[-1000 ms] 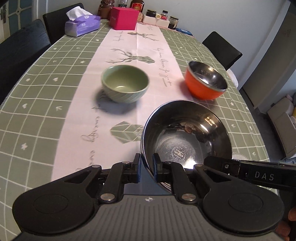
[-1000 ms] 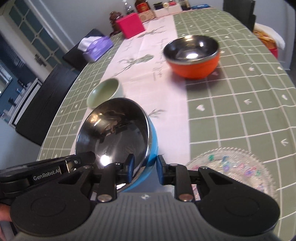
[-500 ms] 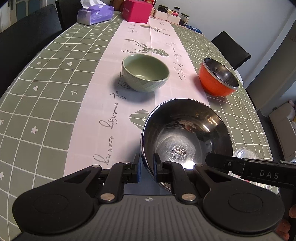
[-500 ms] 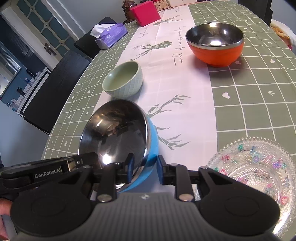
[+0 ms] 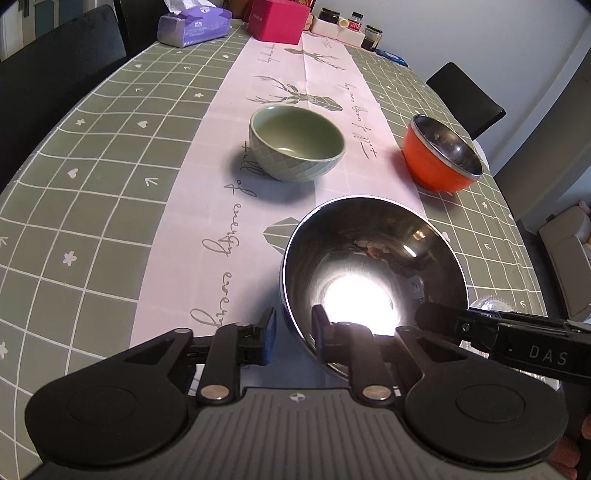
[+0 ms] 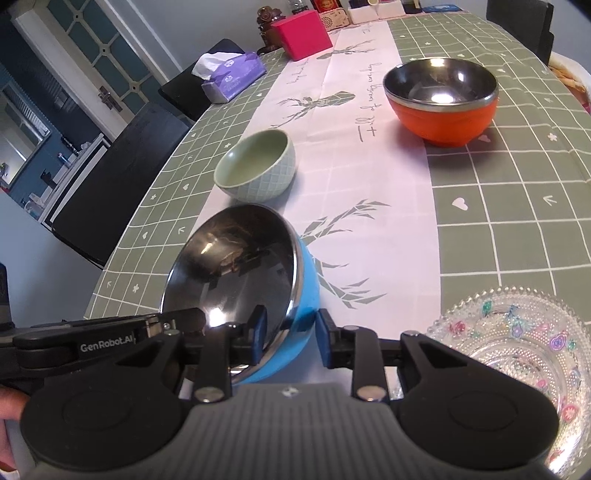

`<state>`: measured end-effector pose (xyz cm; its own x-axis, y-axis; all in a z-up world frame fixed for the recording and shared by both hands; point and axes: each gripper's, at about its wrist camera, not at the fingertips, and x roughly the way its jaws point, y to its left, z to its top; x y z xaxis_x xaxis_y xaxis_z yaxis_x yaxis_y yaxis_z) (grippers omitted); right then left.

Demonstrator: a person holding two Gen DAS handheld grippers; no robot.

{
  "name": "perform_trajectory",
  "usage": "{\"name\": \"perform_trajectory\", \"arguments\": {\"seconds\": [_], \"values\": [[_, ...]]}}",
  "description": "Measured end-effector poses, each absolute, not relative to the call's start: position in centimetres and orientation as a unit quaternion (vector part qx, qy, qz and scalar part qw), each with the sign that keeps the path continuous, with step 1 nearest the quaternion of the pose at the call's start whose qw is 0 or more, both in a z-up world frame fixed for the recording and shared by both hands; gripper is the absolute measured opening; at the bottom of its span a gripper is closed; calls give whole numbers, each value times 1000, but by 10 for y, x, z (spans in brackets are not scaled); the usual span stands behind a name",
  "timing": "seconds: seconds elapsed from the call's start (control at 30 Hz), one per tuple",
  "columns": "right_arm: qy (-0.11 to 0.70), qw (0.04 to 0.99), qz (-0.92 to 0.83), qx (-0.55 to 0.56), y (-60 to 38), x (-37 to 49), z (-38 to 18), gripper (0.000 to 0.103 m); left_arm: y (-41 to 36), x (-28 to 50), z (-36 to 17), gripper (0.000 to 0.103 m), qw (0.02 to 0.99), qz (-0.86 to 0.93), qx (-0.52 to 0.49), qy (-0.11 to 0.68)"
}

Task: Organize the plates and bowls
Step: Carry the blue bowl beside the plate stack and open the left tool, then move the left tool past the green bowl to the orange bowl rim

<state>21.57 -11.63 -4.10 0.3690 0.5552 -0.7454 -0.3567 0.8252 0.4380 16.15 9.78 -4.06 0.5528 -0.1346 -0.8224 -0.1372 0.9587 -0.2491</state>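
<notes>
purple tissue pack [image 5: 194,23], pink box [image 5: 277,19], jars [image 5: 372,36]

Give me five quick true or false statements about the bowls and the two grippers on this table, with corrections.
1. The blue steel-lined bowl sits between both grippers' fingers. True.
2. The left gripper is clamped tight on the rim. False: its jaws have just been opening, with a gap outside the wall.
3. The green ceramic bowl is stacked in the orange steel-lined bowl. False: they stand apart.
4. A patterned glass dish lies near the right gripper. True.
5. The orange bowl holds food. False: it is empty.
</notes>
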Motion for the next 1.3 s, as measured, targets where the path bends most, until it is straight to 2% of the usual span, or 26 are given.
{"name": "perform_trajectory", "arguments": {"seconds": [0.1, 0.13, 0.2, 0.33, 0.63, 0.8, 0.97, 1.3], "values": [[477, 829, 278, 84, -114, 213, -38, 37, 97, 162, -38, 51, 874, 5, -139, 466], [475, 831, 278, 82, -114, 212, -37, 41, 97, 161, -37, 55, 875, 7, -137, 464], [470, 834, 279, 80, -115, 212, -35, 47, 97, 161, -36, 56, 877, 5, -134, 461], [455, 844, 275, 69, -115, 210, -30, 62, 98, 160, -34, 69, 882, 4, -133, 453], [409, 867, 279, 46, -116, 201, -20, 78, 88, 153, -15, 77, 918, -1, -85, 387], [372, 888, 268, 32, -117, 196, -11, 85, 77, 150, -9, 78, 933, 6, -21, 359], [351, 898, 264, 41, -120, 197, -7, 92, 80, 152, -6, 78, 935, 0, -17, 353], [373, 892, 248, 53, -108, 219, -10, 92, 103, 178, -2, 76, 932, 2, -18, 363]]}}
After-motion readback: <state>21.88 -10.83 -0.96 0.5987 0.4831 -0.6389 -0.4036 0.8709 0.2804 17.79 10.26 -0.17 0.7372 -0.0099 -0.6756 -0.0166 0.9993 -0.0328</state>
